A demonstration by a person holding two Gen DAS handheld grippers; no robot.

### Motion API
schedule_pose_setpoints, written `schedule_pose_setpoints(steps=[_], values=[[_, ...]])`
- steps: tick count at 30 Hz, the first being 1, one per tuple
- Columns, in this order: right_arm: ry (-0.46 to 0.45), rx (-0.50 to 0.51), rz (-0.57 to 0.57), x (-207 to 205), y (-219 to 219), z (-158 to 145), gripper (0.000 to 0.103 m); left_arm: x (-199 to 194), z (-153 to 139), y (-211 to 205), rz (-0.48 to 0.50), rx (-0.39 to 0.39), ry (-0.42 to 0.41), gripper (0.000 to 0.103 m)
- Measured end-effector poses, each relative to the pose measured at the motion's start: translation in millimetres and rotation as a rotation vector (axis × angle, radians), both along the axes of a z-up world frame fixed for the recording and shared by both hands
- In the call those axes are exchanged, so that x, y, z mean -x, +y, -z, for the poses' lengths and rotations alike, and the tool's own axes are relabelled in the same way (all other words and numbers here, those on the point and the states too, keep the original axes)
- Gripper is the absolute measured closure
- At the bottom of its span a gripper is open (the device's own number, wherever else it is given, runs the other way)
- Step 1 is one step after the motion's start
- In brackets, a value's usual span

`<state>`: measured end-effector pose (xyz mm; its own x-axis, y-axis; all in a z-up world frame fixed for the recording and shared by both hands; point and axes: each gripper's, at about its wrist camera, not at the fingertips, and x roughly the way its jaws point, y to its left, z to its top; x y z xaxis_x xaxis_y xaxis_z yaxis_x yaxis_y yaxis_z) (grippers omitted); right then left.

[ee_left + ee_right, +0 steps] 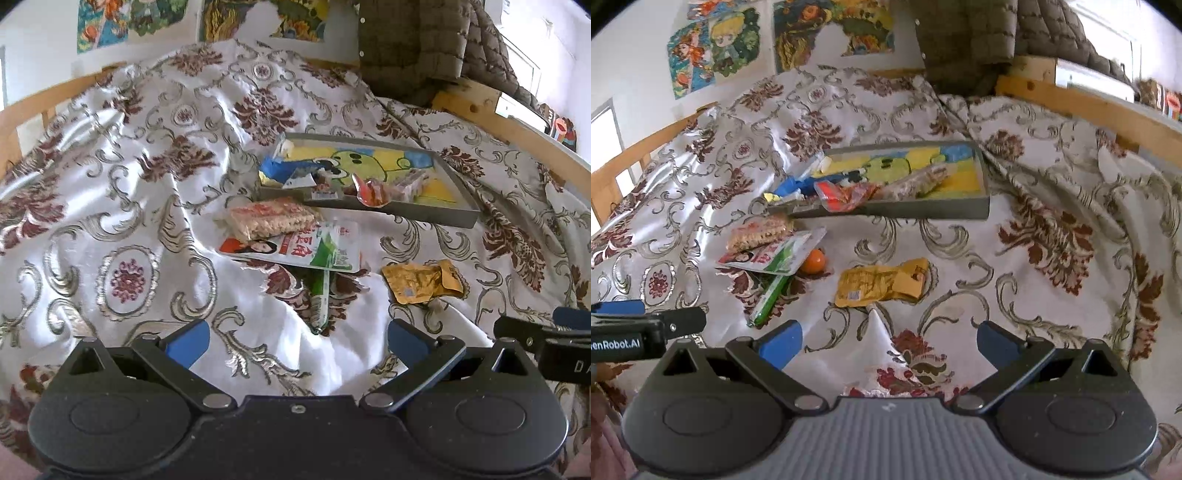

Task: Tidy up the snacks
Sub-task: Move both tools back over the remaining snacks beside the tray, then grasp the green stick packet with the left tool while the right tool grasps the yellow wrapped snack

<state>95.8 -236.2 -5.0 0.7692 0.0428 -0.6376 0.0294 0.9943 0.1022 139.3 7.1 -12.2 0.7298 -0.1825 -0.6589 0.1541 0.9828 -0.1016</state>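
Observation:
A grey tray with a cartoon lining lies on the bed and holds several snack packs, among them a blue one and a red one. In front of it lie a clear pack of biscuits, a white and green pouch, a green stick pack, a yellow pouch and an orange ball. My left gripper and right gripper are both open, empty and short of the snacks.
The patterned bedspread is wrinkled. A wooden bed frame runs around it. A quilted jacket hangs behind the tray. Posters are on the wall.

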Motion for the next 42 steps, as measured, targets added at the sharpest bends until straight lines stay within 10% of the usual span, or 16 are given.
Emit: schedule_pose_setpoints(steps=[19,31,42], values=[[0.107,-0.011,-0.094,-63,-7,22,0.0,-71,22,-31,0.276,-0.037,0.021,0.001],[0.132,-0.1,-0.052,-110,-38,40,0.0,-90,39,-17,0.226,0.12,0.099,0.001],[0.113,-0.315,-0.067,-133,-56,52,0.002,-105,58,-27,0.244,0.074,0.147,0.01]])
